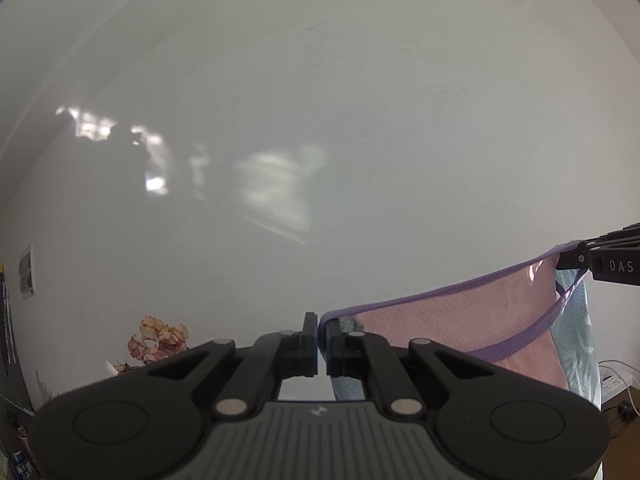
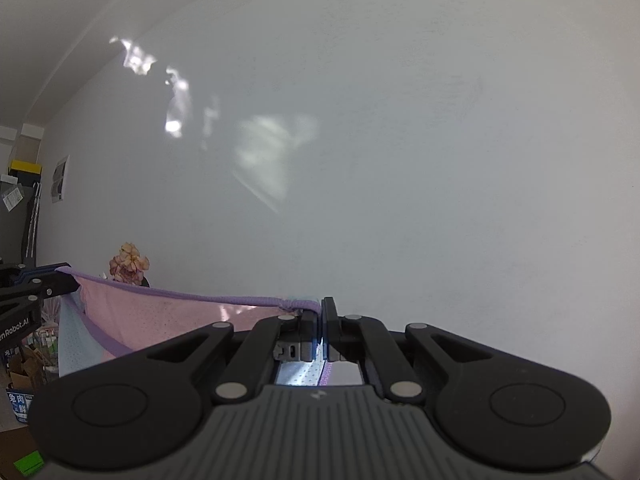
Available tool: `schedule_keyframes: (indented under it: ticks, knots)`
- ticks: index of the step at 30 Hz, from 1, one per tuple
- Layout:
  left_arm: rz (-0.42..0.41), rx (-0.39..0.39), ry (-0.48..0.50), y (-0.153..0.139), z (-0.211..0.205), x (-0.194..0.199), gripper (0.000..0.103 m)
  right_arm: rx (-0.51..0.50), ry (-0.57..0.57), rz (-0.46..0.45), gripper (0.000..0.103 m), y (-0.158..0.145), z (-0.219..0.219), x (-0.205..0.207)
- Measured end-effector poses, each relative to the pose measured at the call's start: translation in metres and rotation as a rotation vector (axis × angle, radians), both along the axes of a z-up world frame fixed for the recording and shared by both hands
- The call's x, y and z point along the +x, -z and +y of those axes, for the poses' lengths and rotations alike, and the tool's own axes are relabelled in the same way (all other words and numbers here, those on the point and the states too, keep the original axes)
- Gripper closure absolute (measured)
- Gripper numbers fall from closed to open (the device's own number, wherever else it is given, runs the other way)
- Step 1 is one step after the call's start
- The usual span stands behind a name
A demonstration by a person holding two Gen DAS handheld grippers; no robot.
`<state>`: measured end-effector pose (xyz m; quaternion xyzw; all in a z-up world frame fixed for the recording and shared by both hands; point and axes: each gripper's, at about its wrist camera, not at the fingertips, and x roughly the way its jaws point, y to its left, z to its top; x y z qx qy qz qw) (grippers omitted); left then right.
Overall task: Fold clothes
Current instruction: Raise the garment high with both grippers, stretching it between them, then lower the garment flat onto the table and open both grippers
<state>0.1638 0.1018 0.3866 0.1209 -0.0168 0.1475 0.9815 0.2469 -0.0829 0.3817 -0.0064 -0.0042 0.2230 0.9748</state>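
Garment [image 1: 460,320] hangs in air, purple-trimmed top edge stretched roughly level between the 2 tools. Left gripper [image 1: 319,336] pinches its left corner, right gripper [image 2: 322,320] its right corner, both clamped narrow.

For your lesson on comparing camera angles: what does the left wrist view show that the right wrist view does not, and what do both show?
Only the left wrist view shows a white power strip with cables low at the right edge.

Only the right wrist view shows cardboard boxes, a yellow-topped cabinet and a green object on the left.

Both show the garment, pink and pale blue with purple trim, stretched in the air between the left gripper and the right gripper, each shut on its top edge. Both also show dried flowers and the white wall with light patches.
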Motion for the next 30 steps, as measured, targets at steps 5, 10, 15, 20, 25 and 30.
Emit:
schedule_keyframes:
  ticks: [5, 10, 15, 20, 25, 30]
  knots:
    - [0.039, -0.008, -0.05, 0.01, 0.039, 0.079, 0.101, -0.005, -0.002, 0.05, 0.101, 0.012, 0.05, 0.073]
    - [-0.048, 0.036, -0.085, -0.003, 0.069, 0.12, 0.101, 0.022, -0.006, 0.039, 0.101, 0.006, 0.091, 0.13]
    - [-0.154, 0.086, -0.1, -0.013, 0.068, 0.11, 0.101, 0.088, -0.038, -0.037, 0.101, -0.013, 0.103, 0.151]
    - [-0.182, 0.141, -0.117, 0.007, 0.052, 0.087, 0.101, 0.086, -0.097, -0.054, 0.101, 0.004, 0.097, 0.154]
    - [-0.08, 0.201, -0.087, 0.097, 0.018, 0.043, 0.101, -0.042, -0.178, 0.022, 0.102, 0.077, 0.075, 0.136]
    - [0.094, 0.192, -0.043, 0.219, -0.034, -0.027, 0.101, -0.213, -0.286, 0.141, 0.102, 0.187, 0.028, 0.085]
